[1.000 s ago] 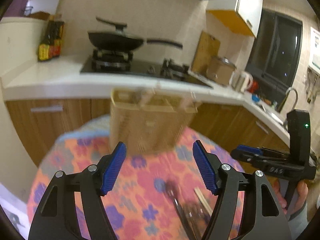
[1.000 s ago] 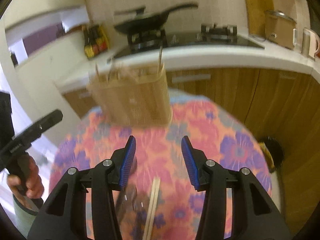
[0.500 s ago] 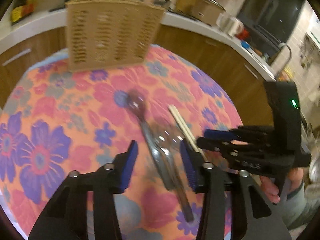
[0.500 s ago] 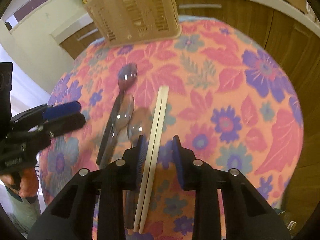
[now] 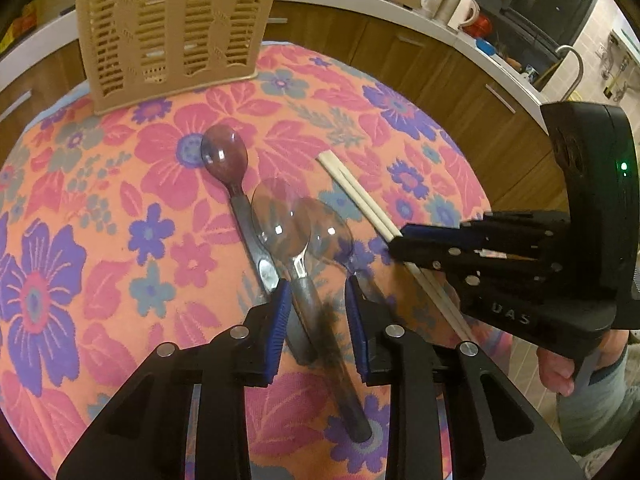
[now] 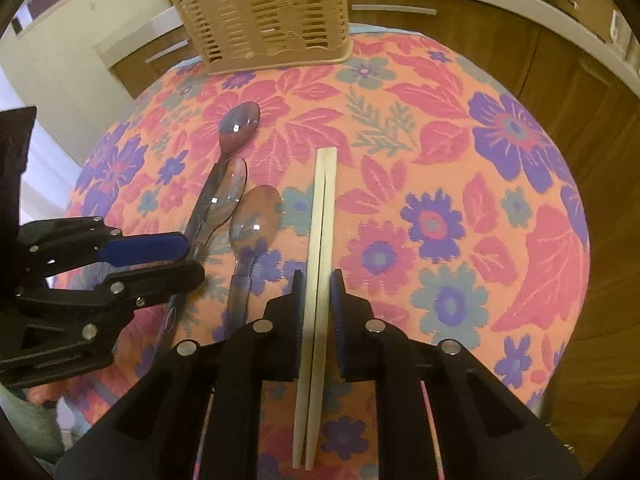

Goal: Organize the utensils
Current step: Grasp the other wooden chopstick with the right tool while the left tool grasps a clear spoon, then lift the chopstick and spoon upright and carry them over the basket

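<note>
Three spoons lie side by side on the floral tablecloth (image 5: 120, 216): a purple one (image 5: 224, 156), a clear middle one (image 5: 280, 224) and a clear right one (image 5: 330, 236). My left gripper (image 5: 316, 304) is low over the table, its jaws partly open around the middle spoon's dark handle (image 5: 320, 328). A pair of pale chopsticks (image 6: 322, 220) lies right of the spoons. My right gripper (image 6: 316, 292) has its jaws closed narrowly around the chopsticks; I cannot tell whether the pads touch them. The beige utensil basket (image 5: 172, 28) stands at the table's far edge.
Wooden kitchen cabinets (image 5: 440, 68) and a white counter with kettle (image 5: 460, 8) and pots run behind the table. The round table's edge drops off close on the right (image 6: 576, 280). The basket (image 6: 264, 12) holds several utensils.
Both grippers dropped from looking across the kitchen down to the table. The left jaws narrowed around the middle spoon's handle; the right jaws narrowed around the chopsticks.
</note>
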A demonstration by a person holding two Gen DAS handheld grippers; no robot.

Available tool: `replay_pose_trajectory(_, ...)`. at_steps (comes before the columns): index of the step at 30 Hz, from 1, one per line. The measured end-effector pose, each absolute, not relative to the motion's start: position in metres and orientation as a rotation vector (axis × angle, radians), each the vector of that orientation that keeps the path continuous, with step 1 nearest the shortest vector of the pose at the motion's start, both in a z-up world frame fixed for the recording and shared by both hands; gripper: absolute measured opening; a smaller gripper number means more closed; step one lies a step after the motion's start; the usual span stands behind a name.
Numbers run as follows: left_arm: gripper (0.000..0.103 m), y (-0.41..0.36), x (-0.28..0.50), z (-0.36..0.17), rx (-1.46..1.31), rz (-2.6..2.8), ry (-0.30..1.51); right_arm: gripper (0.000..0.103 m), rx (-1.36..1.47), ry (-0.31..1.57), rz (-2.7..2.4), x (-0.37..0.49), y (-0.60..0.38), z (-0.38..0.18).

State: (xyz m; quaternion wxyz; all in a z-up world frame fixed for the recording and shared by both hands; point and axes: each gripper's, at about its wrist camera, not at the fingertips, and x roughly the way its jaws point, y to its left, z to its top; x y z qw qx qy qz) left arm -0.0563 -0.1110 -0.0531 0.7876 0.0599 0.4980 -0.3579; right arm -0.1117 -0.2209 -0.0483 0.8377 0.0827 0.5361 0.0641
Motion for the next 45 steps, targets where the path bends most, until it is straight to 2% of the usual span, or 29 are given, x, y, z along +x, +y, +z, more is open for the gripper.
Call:
replay_pose_trajectory(15,0.025,-0.135,-0.053,-0.053,0.276,-0.648,1.094,0.01,0.164,1.156,0.149,-0.113,-0.219,-0.048)
replay_pose_trajectory(19,0.029,-0.149,-0.054,-0.056,0.332,-0.621,1.073,0.01,0.189,1.175,0.161,-0.107,-0.222,-0.048)
replay_pose_trajectory(21,0.02,-0.15,-0.054,-0.057,0.344,-0.595,1.057,0.01,0.204,1.196,0.169,-0.103,-0.224,-0.048)
replay_pose_trajectory(22,0.011,-0.149,-0.054,-0.057,0.357,-0.576,1.045,0.01,0.208,1.201,0.171,-0.101,-0.224,-0.049)
replay_pose_trajectory(37,0.01,-0.06,-0.025,-0.018,0.031,-0.577,0.999,0.01,0.146,1.148,0.158,-0.071,-0.218,-0.035)
replay_pose_trajectory(45,0.01,-0.032,-0.008,-0.02,-0.034,-0.547,0.99,0.012,0.182,1.234,0.153,-0.043,-0.229,-0.048)
